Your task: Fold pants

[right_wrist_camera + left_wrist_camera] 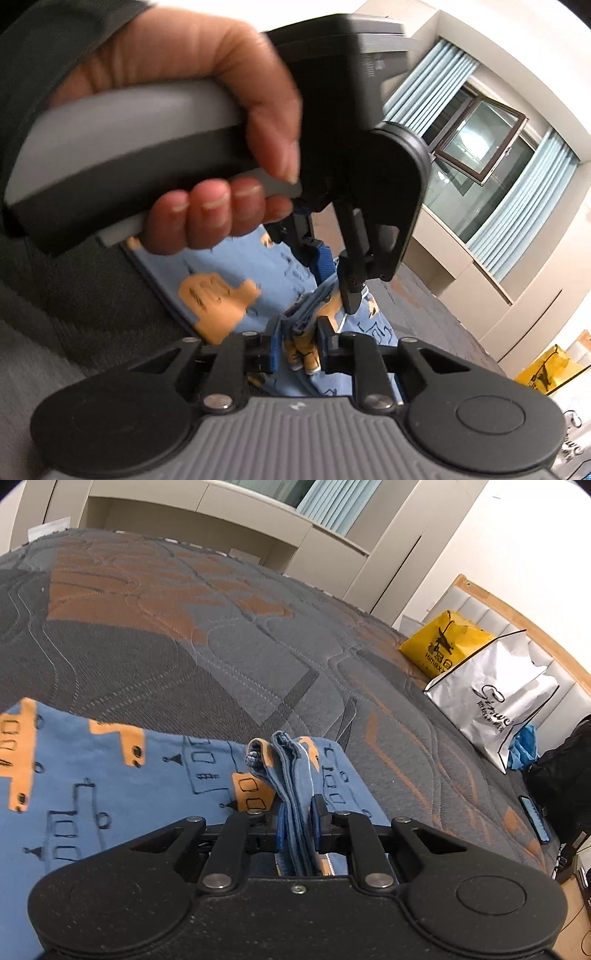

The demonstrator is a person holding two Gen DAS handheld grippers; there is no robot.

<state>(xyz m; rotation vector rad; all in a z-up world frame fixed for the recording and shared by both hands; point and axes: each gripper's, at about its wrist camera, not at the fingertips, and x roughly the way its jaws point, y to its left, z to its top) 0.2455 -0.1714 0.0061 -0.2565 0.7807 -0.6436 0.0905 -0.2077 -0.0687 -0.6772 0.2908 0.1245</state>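
Note:
Blue pants printed with orange and black shapes lie flat on the quilted bed. My left gripper is shut on a bunched, layered edge of the pants that stands up between its pads. In the right wrist view my right gripper is shut on a nearby bunch of the same pants. Just beyond it is the left gripper, held by a person's hand and pinching the cloth. The two grippers are very close together.
A yellow bag and a white paper bag stand at the bed's far right edge. A dark bag and a phone-like device lie near the right side. Cabinets and a curtained window stand behind.

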